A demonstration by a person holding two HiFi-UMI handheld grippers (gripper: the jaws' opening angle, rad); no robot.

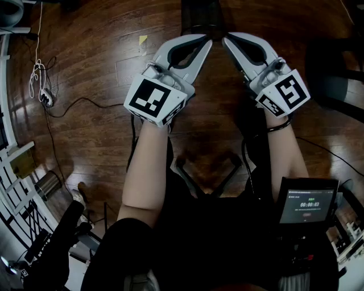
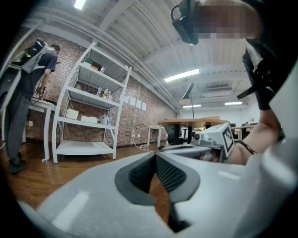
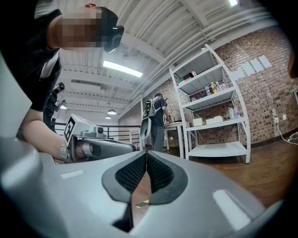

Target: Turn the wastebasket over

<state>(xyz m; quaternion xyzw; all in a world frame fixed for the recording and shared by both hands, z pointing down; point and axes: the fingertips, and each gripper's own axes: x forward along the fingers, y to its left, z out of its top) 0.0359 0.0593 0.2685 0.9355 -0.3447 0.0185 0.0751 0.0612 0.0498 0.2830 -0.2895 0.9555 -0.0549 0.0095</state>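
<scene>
No wastebasket can be told for sure. A dark object (image 1: 200,17) at the head view's top edge, just beyond both tips, is cut off, and what it is stays unclear. My left gripper (image 1: 207,41) and my right gripper (image 1: 226,38) are held level over the wooden floor (image 1: 102,136), angled toward each other with their tips close together. In the left gripper view the left gripper (image 2: 155,155) has its ribbed pads meeting at the tip with nothing between them. The right gripper (image 3: 146,153) looks the same in its own view: shut and empty.
A white shelving unit (image 2: 88,107) (image 3: 214,111) stands against the brick wall. A person (image 2: 28,88) (image 3: 156,121) stands at a table beside it. A cable (image 1: 74,102) and a scrap of yellow tape (image 1: 143,40) lie on the floor. A timer screen (image 1: 307,202) sits at my lower right.
</scene>
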